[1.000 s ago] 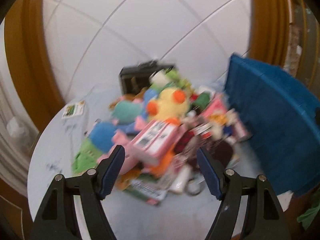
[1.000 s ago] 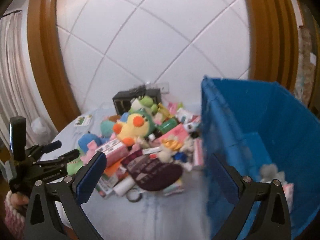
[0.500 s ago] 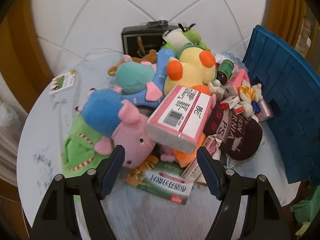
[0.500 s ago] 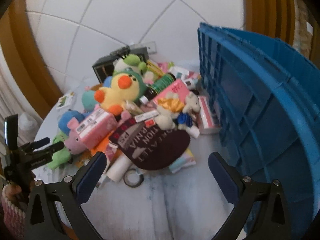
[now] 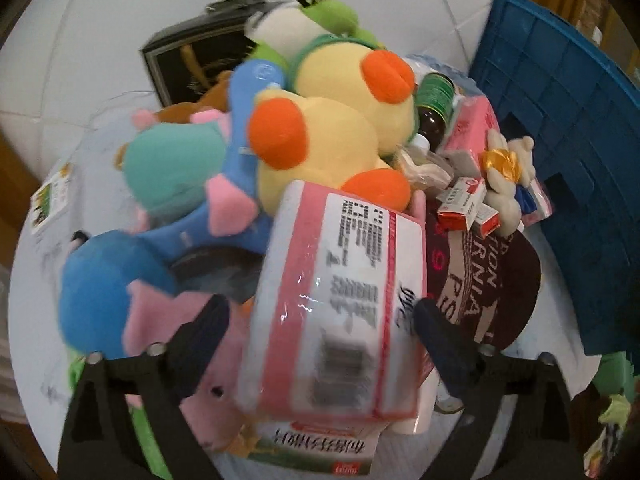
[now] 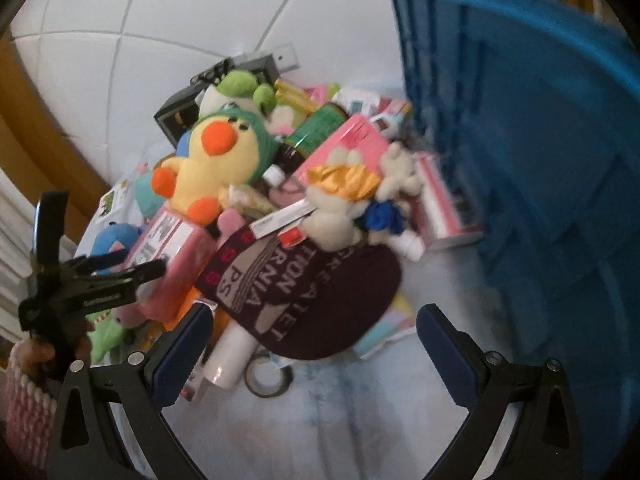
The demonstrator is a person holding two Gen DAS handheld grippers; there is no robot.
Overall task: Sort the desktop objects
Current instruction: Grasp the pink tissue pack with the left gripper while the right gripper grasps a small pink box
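While both pairs of tongs point steeply down at a heap of toys and packets on the round white table (image 6: 360,420), neither has hold of anything. Seen from its own camera, the left gripper (image 5: 320,320) has just been opening and its jaws now stand wide, with the pink-and-white wrapped pack (image 5: 340,300) lying between them; the blue pads sit just off the pack's sides, though blur at the edges makes it hard to be sure there is a gap on the right. That pack rests on top of the heap, over a pink plush pig (image 5: 200,360) and a green-printed box (image 5: 320,450) at the near edge. Behind it lie a yellow duck plush (image 5: 320,152) with orange beak and feet, a blue plush (image 5: 108,292), a teal plush (image 5: 172,172) and a green-capped brown bottle (image 5: 434,108). In the right wrist view, the right gripper (image 6: 312,344) is spread wide over bare tabletop, with the brim of a dark maroon cap (image 6: 312,292) and a roll of tape (image 6: 268,380) lying between its fingers, untouched. A small cream doll (image 6: 344,204) with a gold bow lies on the cap's far side, beside a pink box (image 6: 344,144). The blue crate (image 6: 540,160) stands at the right of the heap, its ribbed wall close to the nearest packets. At the left of that view, a hand (image 6: 44,352) in a pink knitted cuff grips the left tool's handle.
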